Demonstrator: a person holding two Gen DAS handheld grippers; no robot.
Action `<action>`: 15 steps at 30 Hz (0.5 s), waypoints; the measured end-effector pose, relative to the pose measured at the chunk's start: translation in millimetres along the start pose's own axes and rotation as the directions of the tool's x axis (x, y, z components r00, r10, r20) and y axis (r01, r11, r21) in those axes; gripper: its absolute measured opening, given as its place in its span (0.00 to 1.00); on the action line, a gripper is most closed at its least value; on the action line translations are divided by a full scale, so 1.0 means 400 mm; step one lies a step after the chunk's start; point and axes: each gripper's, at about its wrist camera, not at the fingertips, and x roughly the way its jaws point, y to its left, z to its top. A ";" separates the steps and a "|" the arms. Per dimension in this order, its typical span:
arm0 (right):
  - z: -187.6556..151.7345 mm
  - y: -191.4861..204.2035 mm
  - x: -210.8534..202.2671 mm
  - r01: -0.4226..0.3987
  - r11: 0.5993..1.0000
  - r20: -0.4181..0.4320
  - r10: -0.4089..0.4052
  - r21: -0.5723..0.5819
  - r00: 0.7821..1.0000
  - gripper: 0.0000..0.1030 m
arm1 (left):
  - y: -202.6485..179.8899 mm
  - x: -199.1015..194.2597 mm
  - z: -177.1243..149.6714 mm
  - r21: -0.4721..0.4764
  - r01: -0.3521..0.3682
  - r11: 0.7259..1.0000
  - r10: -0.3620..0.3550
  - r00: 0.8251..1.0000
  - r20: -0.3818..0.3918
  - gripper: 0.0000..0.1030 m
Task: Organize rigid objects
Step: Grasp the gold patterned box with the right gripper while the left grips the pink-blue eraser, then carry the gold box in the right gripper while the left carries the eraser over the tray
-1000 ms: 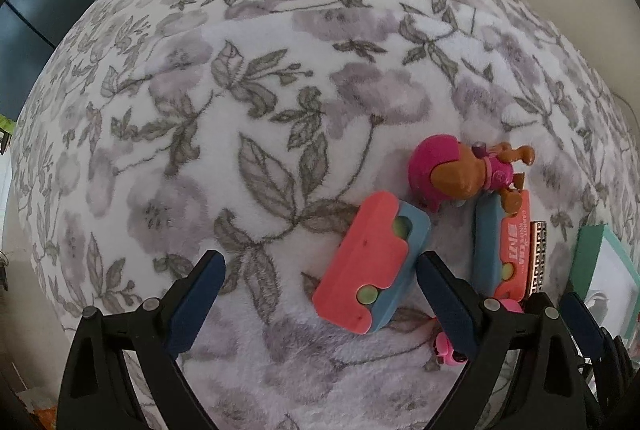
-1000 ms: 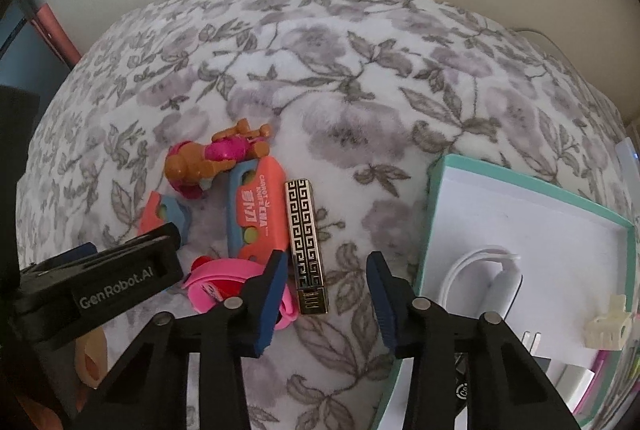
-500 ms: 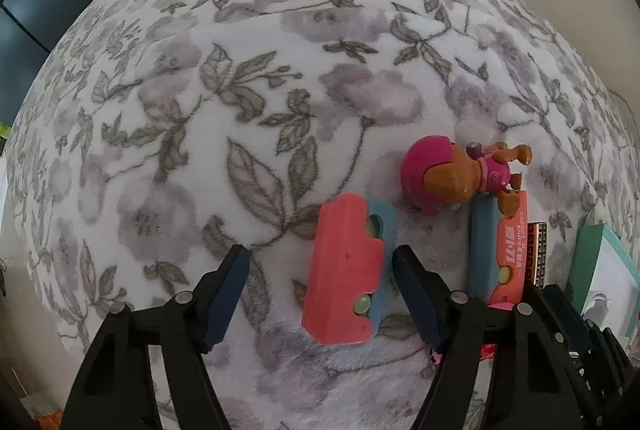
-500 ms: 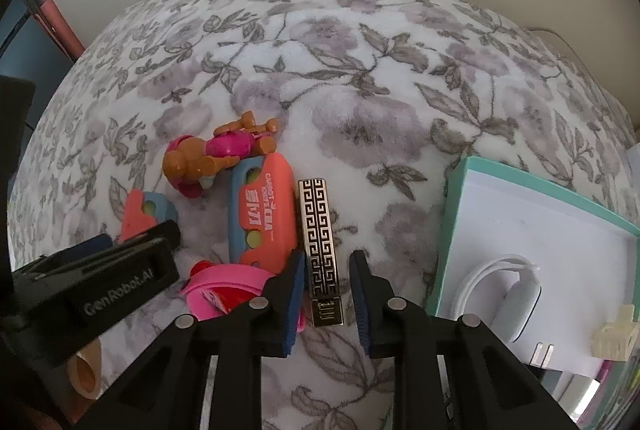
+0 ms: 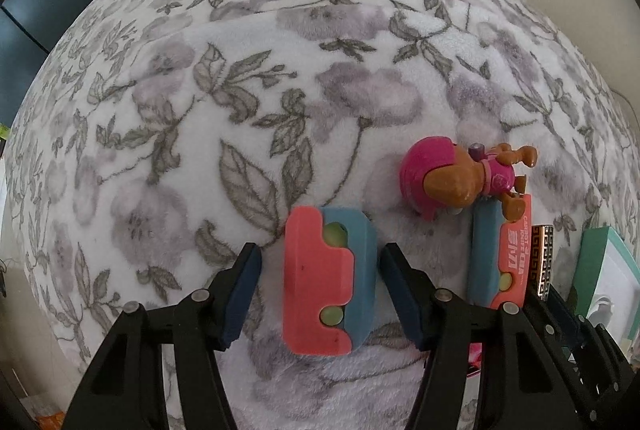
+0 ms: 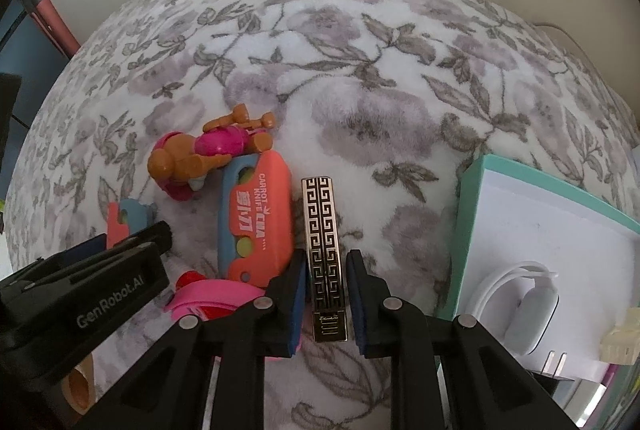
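left gripper (image 5: 320, 294): closing, open astride coral block (image 5: 326, 282); right gripper (image 6: 326, 294): clamps patterned bar (image 6: 326, 254)

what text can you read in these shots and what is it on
"CARROT KNIFE" on the coral and blue toy knife, white print along its side.
Two large white Chinese characters and "CMA" on the same toy; the small marks after them are too small to read.
"GenRobot.AI" on the black body of the left gripper, seen from the right wrist view.
The patterned bar carries only a key-fret design, no words.
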 end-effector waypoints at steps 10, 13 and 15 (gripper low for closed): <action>-0.022 0.001 -0.003 0.022 1.000 0.036 -0.021 -0.005 0.999 0.17 | -0.016 -0.016 -0.006 0.007 -0.002 1.000 0.001 1.000 0.014 0.55; -0.033 -0.004 -0.007 0.015 1.000 0.041 -0.014 -0.003 0.999 0.16 | -0.034 -0.026 -0.008 0.030 -0.012 0.999 0.012 1.000 0.025 0.43; -0.036 -0.009 -0.009 0.006 1.000 0.034 -0.006 0.004 0.999 0.16 | -0.043 -0.027 -0.009 0.042 -0.027 0.999 0.026 0.999 0.031 0.43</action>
